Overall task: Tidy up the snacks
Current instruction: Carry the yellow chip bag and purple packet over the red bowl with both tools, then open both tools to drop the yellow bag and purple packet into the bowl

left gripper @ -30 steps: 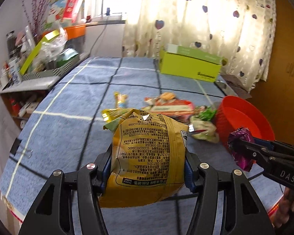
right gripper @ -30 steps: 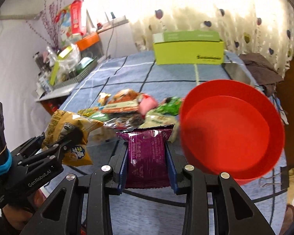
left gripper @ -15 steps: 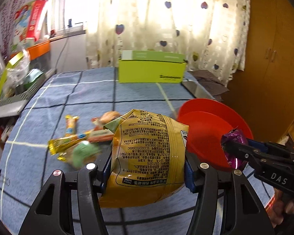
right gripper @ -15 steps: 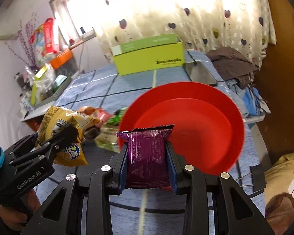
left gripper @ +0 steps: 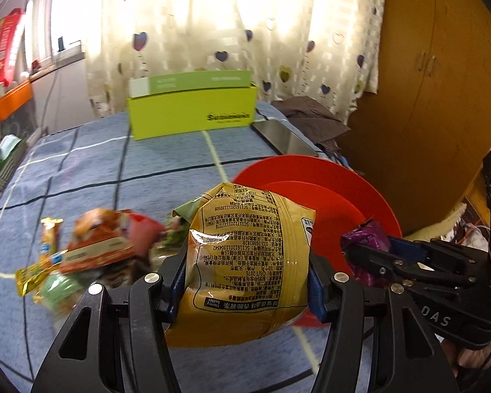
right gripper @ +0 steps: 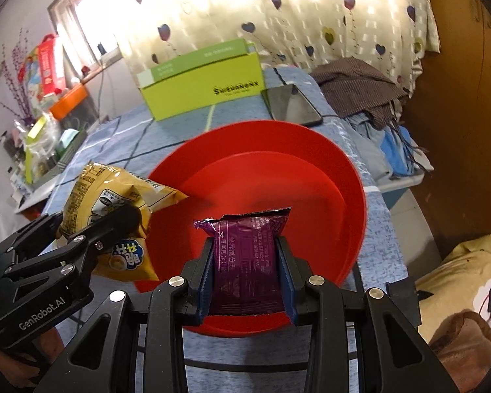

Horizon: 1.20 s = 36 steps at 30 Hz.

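Your right gripper (right gripper: 247, 260) is clamped on the purple packet (right gripper: 248, 255), poised over the near side of the red bowl (right gripper: 340, 177). Your left gripper (left gripper: 245, 281) grips the yellow chip bag (left gripper: 248, 255), whose corner overhangs the bowl's left rim. The bowl looks empty, so nothing is sorted yet; both snacks await release. Left of the bowl, a loose snack pile (left gripper: 91, 249) remains on the blue cloth (left gripper: 81, 163). Beyond the bowl stands the green box (right gripper: 203, 82).

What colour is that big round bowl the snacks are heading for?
The bowl is plain bright red all over, with no pattern. The right wrist view shows it best.
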Tool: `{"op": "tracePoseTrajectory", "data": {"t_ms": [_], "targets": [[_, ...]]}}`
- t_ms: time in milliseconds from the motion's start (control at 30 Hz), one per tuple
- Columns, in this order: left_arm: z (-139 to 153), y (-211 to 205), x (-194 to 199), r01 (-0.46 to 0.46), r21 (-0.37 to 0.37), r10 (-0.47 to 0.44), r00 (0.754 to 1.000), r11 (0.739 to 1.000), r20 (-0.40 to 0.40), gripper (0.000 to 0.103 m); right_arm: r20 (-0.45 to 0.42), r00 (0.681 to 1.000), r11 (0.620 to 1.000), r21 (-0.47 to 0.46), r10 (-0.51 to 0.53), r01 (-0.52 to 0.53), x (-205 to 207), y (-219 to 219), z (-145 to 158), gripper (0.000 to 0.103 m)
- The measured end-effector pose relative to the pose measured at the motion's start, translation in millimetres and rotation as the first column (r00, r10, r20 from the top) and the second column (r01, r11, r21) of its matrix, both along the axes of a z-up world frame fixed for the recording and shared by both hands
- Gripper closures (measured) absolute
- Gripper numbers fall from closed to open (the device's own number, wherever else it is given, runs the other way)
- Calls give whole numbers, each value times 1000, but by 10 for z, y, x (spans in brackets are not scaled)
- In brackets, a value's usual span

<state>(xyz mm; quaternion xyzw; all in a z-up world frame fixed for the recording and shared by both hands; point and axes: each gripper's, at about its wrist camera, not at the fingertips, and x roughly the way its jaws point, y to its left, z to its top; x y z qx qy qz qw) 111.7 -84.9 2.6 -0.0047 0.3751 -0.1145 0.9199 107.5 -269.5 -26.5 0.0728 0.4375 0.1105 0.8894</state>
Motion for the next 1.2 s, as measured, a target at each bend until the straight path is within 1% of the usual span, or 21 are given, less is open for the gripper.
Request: {"op": "tracePoseTrajectory", "data": {"t_ms": [200,300,433,500,600,767,900,967,1200], "targets": [[-115,-184,135,49,-13,-50,998,999,-46,45,-32,999,1000,3,-22,22,62,-98,-87,69],[-181,-246,181,71,-23,-72,995,997,-66,45,-40,999,999,-6,-34,34,66,-128,-97,64],[-269,-298,236,104,-50,-109,989,993,-100,44,-35,999,999,-13,-41,41,40,-141,-71,63],[-290,-289,249,110,-75,-118,987,991,-112,44,-29,999,999,-12,-43,42,22,-151,-50,59],[-296,-272,258,112,-90,-122,986,990,-116,44,-21,999,999,-12,-46,46,-12,-152,-15,57],[-228,-223,203,104,-112,-115,989,988,-97,40,-2,999,999,-15,-46,46,-61,-145,62,56],[-137,-194,169,112,-123,-120,991,986,-60,39,7,999,999,-17,-44,44,-112,-125,112,55],[-114,-171,165,111,-131,-119,991,985,-60,39,14,999,999,-17,-41,41,-139,-105,143,55],[2,-74,2,109,-112,-113,993,988,-23,39,42,999,1000,-20,-13,14,-247,5,244,55]]}}
